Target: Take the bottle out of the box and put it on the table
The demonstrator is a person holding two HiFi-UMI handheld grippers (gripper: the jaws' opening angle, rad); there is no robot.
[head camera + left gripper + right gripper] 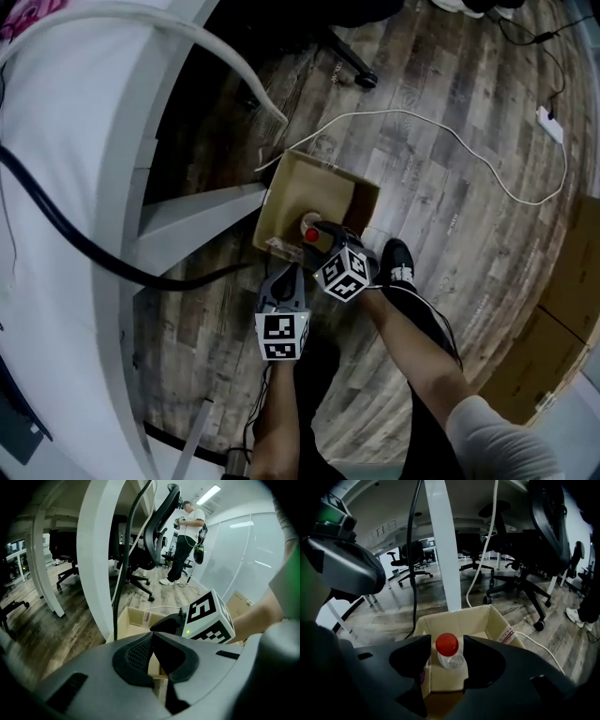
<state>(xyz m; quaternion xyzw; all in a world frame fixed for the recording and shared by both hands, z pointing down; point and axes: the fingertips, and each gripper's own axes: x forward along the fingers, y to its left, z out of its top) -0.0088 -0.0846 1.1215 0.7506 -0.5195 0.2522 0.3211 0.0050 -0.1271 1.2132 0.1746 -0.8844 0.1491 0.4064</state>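
Bottle in the box, with the right gripper's jaws wide open around it.

The box (292,190) sits open on the wood floor (450,187), next to the white table (66,169). The bottle (450,654) stands up inside the box, near the front wall, and its red cap (446,644) points up. The right gripper (447,641) points down into the box. Its jaws are apart, one on each side of the bottle, and they do not squeeze it. The left gripper (151,634) is just beside the right one, at the near edge of the box. Its jaws are closed, with the tips touching. I cannot tell if they pinch the box edge. From above, the cap shows as a red dot in the box, right at the tip of the right gripper.
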